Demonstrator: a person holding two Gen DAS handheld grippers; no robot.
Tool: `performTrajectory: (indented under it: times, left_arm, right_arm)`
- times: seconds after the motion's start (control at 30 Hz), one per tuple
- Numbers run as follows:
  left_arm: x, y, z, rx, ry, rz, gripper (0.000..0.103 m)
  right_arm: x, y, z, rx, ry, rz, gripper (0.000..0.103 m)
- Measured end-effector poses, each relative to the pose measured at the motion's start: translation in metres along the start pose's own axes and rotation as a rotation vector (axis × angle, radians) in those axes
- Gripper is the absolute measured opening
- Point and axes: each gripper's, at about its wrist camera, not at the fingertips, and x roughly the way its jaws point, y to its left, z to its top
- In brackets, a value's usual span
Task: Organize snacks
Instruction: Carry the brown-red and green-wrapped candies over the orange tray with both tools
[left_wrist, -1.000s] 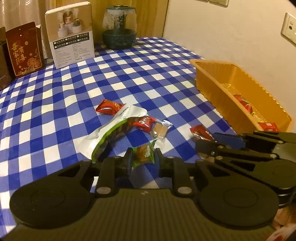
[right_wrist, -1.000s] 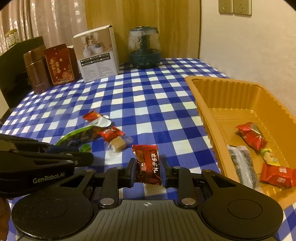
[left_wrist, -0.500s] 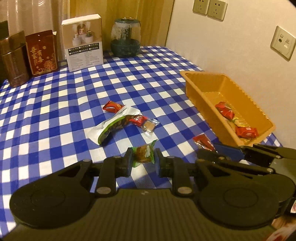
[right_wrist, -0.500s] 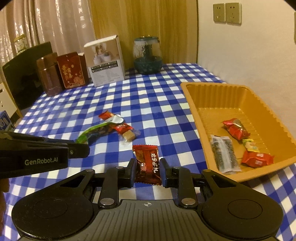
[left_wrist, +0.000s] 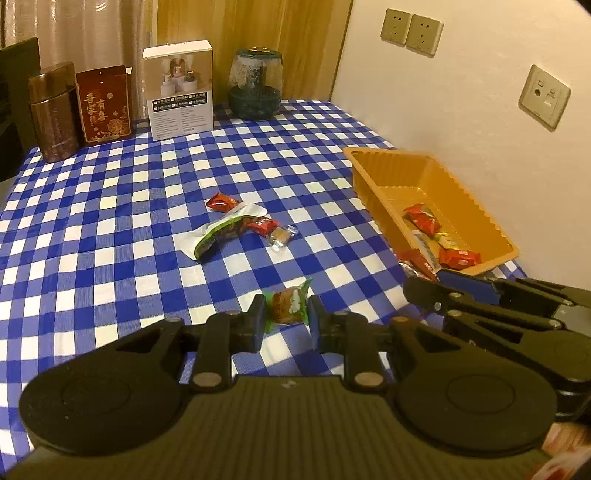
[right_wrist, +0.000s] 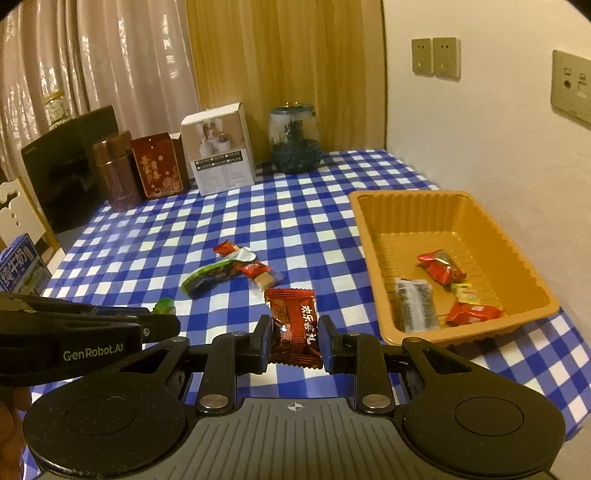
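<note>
The left gripper (left_wrist: 286, 319) is clamped on a small green-wrapped snack (left_wrist: 287, 305), held above the blue-and-white checked tablecloth (left_wrist: 110, 236). To its right, the right gripper (right_wrist: 294, 343) pinches a dark red snack packet (right_wrist: 295, 326) with gold lettering — also lifted off the cloth.

Mid-table lies a loose cluster: a long green-and-white packet (left_wrist: 221, 230), a red candy (left_wrist: 221, 202) touching its far end, another small red one (left_wrist: 263, 225) at its right side, and a clear-wrapped brown sweet (left_wrist: 280, 236) just beside that.

Further right, against the wall, sits the orange tray (right_wrist: 491, 236) (its near end overhangs nothing I can judge). Inside it are a red packet (right_wrist: 441, 266), a dark seaweed-like strip (right_wrist: 415, 304), a small yellow-green wrapper (right_wrist: 467, 294) and another red packet (right_wrist: 472, 313).

At the table's far edge stand a brown canister (left_wrist: 53, 112), a red box (left_wrist: 104, 103), a white box (left_wrist: 179, 94) and a glass jar (left_wrist: 255, 86).
</note>
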Motion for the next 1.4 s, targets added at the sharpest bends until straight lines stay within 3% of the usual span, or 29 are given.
performTrajectory:
  times: [0.7, 1.4]
  left_arm:
    - [-0.017, -0.030, -0.005, -0.001, -0.007, -0.035, 0.021]
    - [0.012, -0.107, 0.020, 0.081, 0.004, -0.143, 0.021]
  right_arm:
    - [-0.034, -0.022, -0.004, 0.007, -0.023, -0.027, 0.027]
    - [-0.051, -0.109, 0.008, 0.103, -0.054, -0.166, 0.027]
